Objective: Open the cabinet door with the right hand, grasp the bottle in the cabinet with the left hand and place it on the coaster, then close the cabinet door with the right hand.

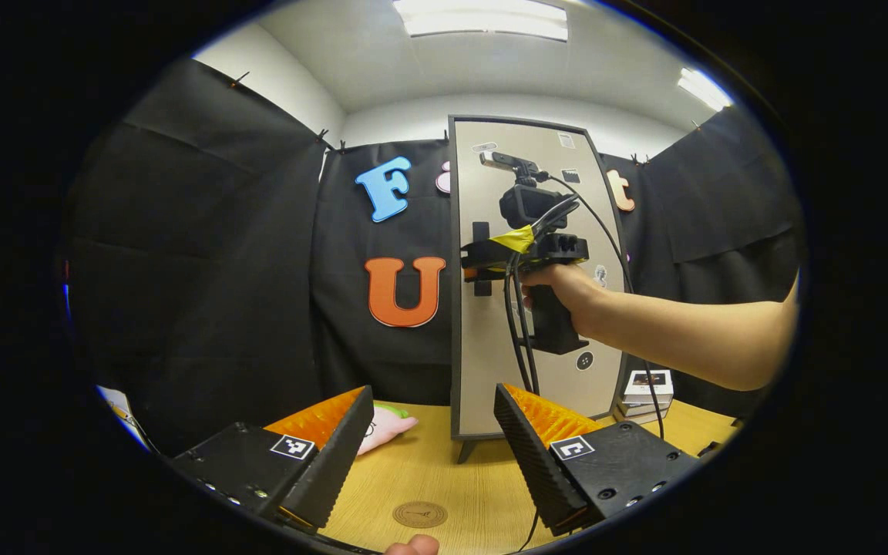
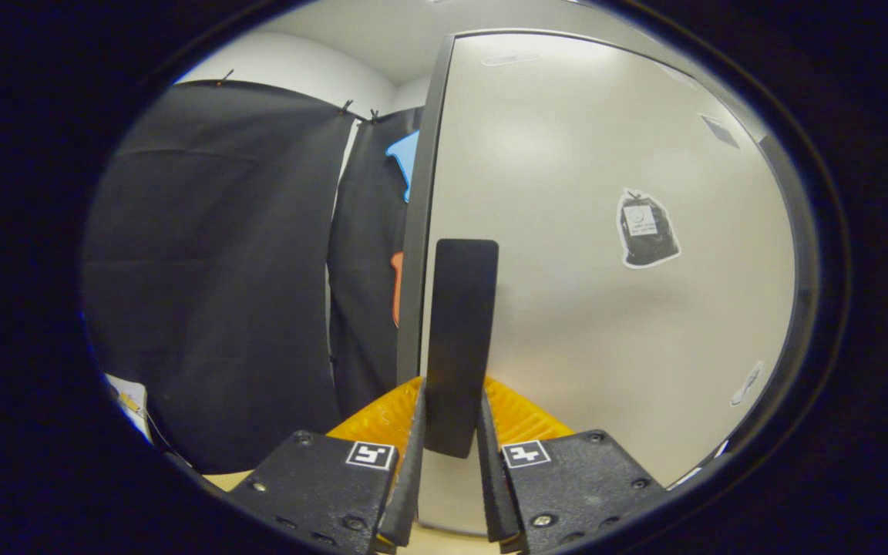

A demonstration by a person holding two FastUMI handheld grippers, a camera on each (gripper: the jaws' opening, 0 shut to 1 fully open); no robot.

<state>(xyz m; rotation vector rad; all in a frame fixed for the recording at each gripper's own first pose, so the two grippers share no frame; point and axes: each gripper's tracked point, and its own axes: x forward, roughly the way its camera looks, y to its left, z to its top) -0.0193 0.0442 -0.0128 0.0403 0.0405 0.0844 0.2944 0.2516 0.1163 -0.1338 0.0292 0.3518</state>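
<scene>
Right tongs point(image 2: 450, 455) look clamped on the cabinet door's point(image 2: 606, 308) stiff handle point(image 2: 459, 339), though contact is hard to confirm; I'd pull there. Left tongs point(image 1: 432, 455) gape above the tabletop point(image 1: 459, 478) coaster point(image 1: 420, 514).

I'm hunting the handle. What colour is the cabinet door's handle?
Black handle, clearest in the right gripper view.

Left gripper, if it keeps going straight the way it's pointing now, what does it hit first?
Probably the cabinet door, which stands closed straight ahead across the table. The left gripper has its jaws open, and the coaster lies low between them, likely below the line. Depth is hard to judge.
</scene>
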